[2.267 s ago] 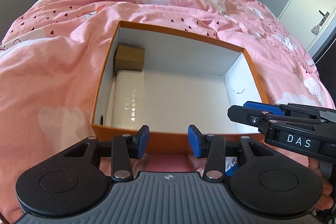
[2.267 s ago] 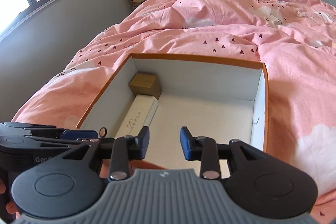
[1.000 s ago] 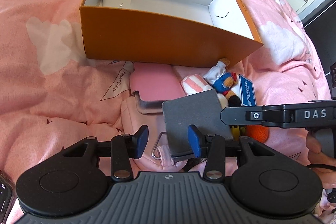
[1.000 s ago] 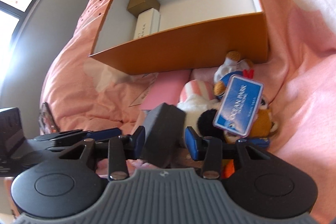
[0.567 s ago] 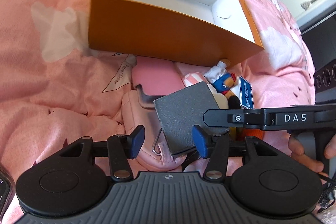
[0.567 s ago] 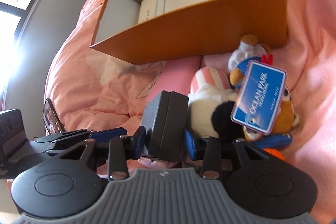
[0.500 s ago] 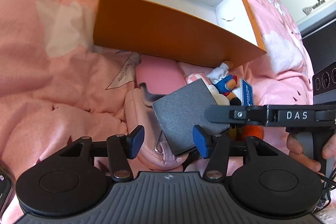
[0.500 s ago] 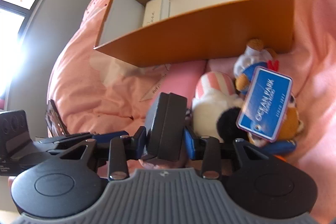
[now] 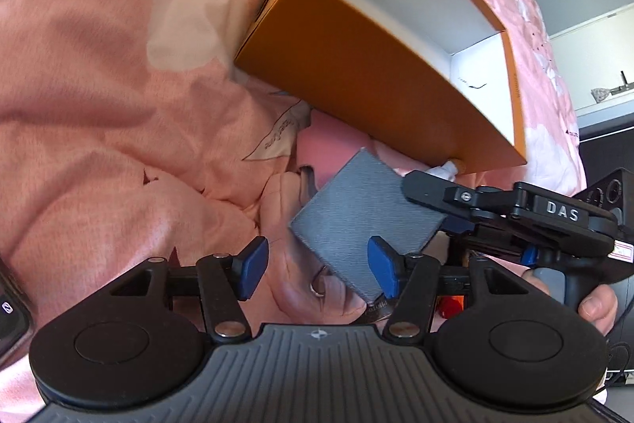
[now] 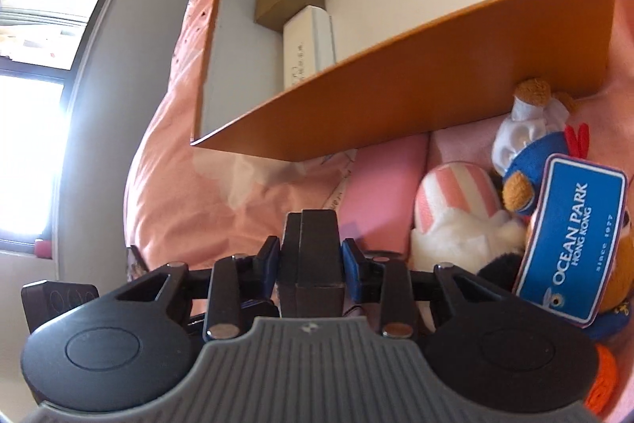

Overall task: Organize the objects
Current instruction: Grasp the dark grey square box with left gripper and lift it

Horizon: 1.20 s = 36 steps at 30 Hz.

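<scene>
Nearest to you, the right gripper (image 10: 310,262) has the dark grey case (image 10: 310,248) between its blue pads, edge-on, and its jaws are closing; in the right wrist view the pads already sit against both broad faces. Finish that squeeze before lifting, and keep the grip centred on the case so it does not pivot. The case lies among the loose things on the bed (image 9: 99,106), just in front of the orange box (image 10: 416,98).

Your left gripper (image 9: 315,266) is opening, jaws released, with nothing pressed between them; the lower corner of the case (image 9: 366,224) only overlaps its right pad in view. Draw it clear to the left so it does not snag the pink pouch (image 9: 305,276) beneath.

To the right lie the plush toys (image 10: 475,217) and a blue tag (image 10: 570,240), touching one another; lift straight up to avoid dragging them.

Farther off, the box holds a white carton (image 10: 309,46) and a brown carton (image 10: 289,4) in its far left corner. The remaining floor looks free, so clear the near wall fully and set the case flat beside the white carton.
</scene>
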Available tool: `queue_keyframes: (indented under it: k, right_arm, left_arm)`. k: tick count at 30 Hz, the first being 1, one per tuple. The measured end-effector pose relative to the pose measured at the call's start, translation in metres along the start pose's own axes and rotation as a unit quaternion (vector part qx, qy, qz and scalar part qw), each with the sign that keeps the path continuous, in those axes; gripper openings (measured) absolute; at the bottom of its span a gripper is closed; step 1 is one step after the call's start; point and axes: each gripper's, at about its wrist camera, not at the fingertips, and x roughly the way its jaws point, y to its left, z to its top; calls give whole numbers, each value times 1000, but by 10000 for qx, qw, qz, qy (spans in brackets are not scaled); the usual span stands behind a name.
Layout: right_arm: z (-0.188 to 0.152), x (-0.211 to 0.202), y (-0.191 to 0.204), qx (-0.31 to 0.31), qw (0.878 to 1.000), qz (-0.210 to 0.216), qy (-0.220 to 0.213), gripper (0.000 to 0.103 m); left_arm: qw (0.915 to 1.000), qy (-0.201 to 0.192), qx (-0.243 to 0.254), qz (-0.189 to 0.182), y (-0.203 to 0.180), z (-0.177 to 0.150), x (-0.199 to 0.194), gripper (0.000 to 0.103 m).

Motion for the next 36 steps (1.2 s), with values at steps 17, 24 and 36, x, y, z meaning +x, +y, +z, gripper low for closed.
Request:
queue_keyframes:
  k: [17,24,36]
  right_arm:
    - [-6,-13,4,-1033,9885,-992,492,26]
    - [-12,3,-3,-671,9930,-690,682,21]
    - [-21,-24,26,-2554,9516,-1358,1037,27]
  left_arm:
    - [9997,126,-84,-188,-9,-5,27,80]
    - [9995,131,-238,-186,-3,-4,28,76]
    - [9969,-437,564,-319,-27,-5,-12,39]
